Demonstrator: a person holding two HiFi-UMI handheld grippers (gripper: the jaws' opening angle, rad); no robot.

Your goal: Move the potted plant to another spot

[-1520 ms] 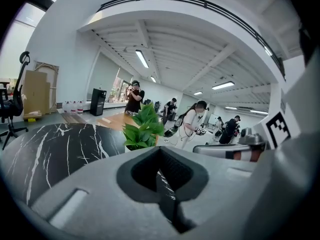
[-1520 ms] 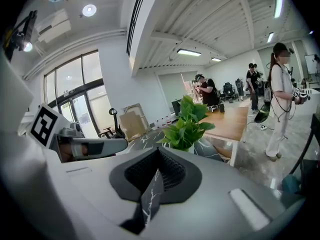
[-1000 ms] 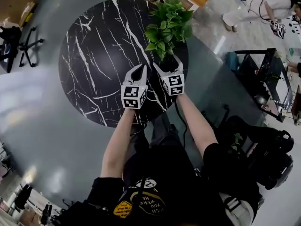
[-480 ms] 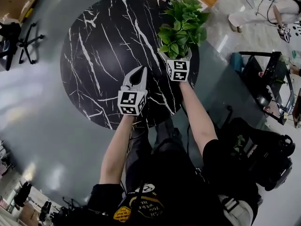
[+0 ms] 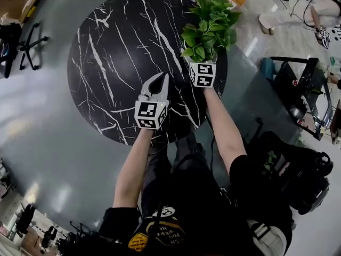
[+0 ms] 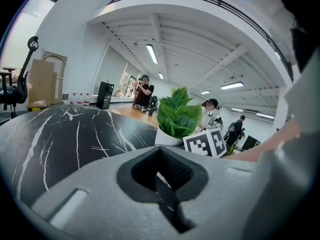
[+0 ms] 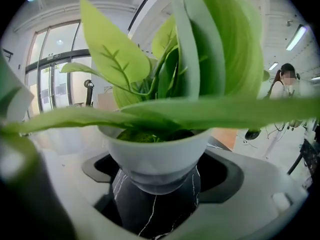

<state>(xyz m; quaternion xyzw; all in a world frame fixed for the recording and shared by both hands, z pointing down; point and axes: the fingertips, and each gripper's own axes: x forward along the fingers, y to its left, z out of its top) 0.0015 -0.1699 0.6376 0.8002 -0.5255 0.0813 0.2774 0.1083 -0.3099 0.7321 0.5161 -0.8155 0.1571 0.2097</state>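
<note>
Moved forward since the earlier frame, the right gripper point(image 7: 159, 186) has reached the one potted plant point(image 5: 206, 28) at the far right rim of the one round black marble table point(image 5: 122, 52); its wide jaws have just been closing either side of the white pot point(image 7: 155, 159), with gaps showing. The left gripper point(image 5: 160, 81), second of two, hovers with jaws together and empty. Seen from the head view, foliage hides the pot and the right jaws; near leaves blur in the right gripper view.

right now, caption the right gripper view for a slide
The right tool, jaws just closing, straddles the white potted plant on the black marble table.
</note>
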